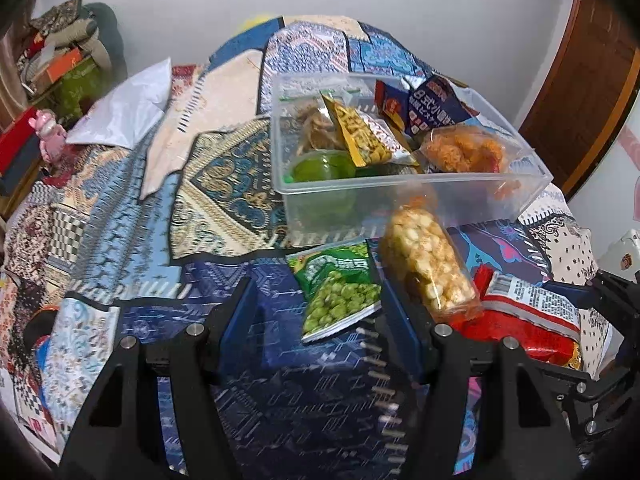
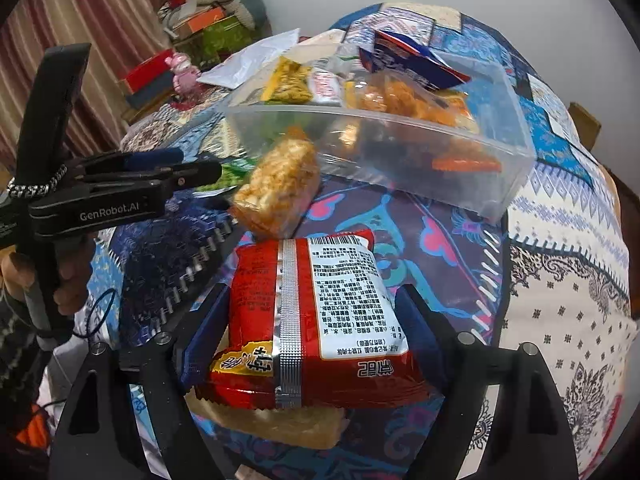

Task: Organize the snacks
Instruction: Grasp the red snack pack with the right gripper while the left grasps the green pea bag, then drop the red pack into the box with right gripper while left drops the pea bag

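Note:
A clear plastic box holding several snack packs stands on the patterned cloth. My left gripper is open above the cloth, with a green pea pack lying between its fingers. A clear bag of puffed corn lies just right of it, in front of the box. My right gripper has its fingers around a red snack pack, touching its sides. A pale wafer-like pack lies under the red one.
A white plastic bag lies on the cloth at the far left. A pink toy and stacked boxes stand beyond the left edge. A wooden door is at the right. The left gripper's body shows in the right wrist view.

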Available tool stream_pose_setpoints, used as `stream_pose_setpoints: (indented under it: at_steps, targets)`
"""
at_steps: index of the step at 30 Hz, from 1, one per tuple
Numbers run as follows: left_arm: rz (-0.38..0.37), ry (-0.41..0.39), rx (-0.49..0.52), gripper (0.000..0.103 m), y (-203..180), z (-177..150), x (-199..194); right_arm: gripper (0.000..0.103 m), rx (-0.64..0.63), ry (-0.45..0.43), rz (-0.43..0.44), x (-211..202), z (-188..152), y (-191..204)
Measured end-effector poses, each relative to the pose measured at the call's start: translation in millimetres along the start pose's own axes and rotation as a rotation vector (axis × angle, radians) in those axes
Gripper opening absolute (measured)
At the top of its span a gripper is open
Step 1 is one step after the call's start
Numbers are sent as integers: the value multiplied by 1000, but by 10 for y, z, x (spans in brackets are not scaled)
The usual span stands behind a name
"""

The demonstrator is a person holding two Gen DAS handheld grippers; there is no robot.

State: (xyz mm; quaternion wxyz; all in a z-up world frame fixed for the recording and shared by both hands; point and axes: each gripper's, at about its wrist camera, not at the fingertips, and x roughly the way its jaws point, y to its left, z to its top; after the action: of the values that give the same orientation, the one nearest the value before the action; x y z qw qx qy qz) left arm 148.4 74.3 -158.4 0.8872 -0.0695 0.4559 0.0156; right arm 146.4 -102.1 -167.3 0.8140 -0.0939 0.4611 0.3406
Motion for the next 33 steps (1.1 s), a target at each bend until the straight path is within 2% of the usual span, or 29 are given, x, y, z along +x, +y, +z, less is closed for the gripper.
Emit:
stream_pose_setpoints:
  at_steps: [4,8,13,14,15,16,17,22,27,33]
  targets:
    - [-6,25,-14,65,-16,25,170,80,27,-27,-1,6,-2,-86]
    - [-29,32,-29,67,-28,37,259,70,46,-51,20,-22,-26,-120]
    - [-51,37,-34,66,-56,25,339,66,70,-76,6,-83,-44,-191]
    - [-58,34,-41,61,-55,19,350,66,76,-82,2,-98,-49,-208]
    - [-75,35,-48,47,-56,11,362,65,82,-87,-1,-119,-60,-222]
    - [-92,38,-48,40,-66,4,369,64,86,-90,-2,-132,-65,-238]
    - [-93,37,-47,28,-83,0,372,64,91,-93,-4,-151,-74,-250]
    - [-44,9,-13,28,-169,-66,282,63,105,-132,-21,-279,-92,-287]
    - [-5,-47,30,28,-192,-132,-34,63,104,-184,-45,-479,-86,-280]
    - [-13,-121,39,28,-165,-10,-473,63,109,-254,-72,-716,8,-281]
